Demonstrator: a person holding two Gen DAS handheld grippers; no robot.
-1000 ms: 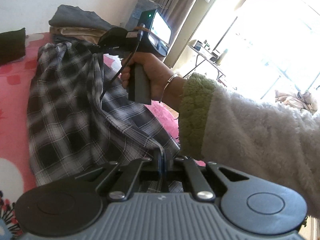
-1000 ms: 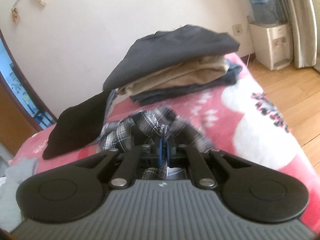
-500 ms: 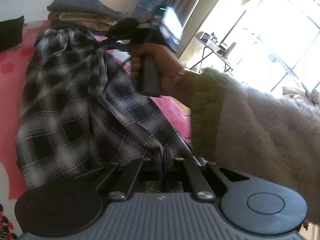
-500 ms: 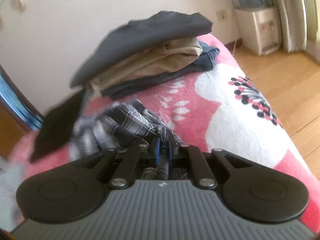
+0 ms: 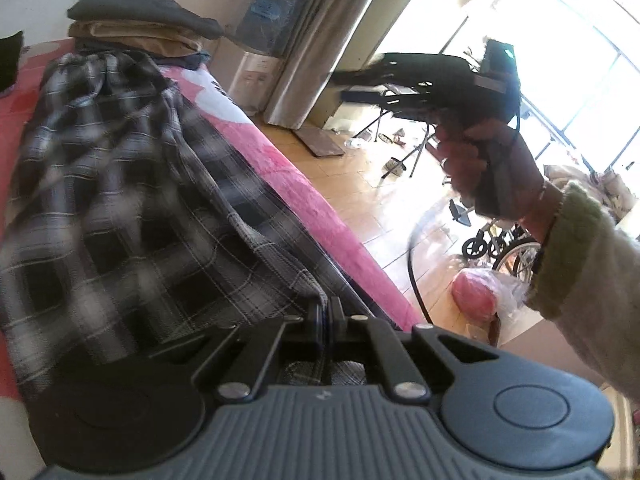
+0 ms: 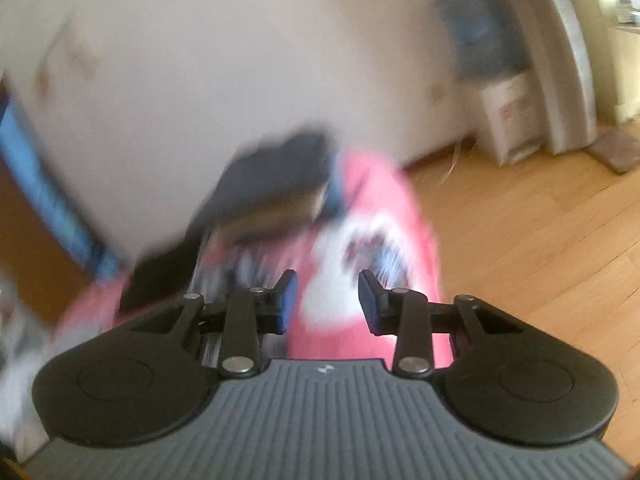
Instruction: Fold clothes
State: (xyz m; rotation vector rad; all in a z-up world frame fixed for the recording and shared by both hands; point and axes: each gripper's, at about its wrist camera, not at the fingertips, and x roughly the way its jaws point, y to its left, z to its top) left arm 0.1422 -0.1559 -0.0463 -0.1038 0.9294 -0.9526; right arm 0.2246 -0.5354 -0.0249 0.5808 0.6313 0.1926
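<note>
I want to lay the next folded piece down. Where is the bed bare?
Bare pink blanket runs between the plaid garment and the bed's floor-side edge. The far end is crowded by the folded stack.

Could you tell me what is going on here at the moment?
A person is folding clothes on a bed with a pink blanket. The left gripper is shut on a corner of the plaid garment, which lies spread out. The right gripper is open, empty and lifted clear. A folded stack sits behind.
</note>
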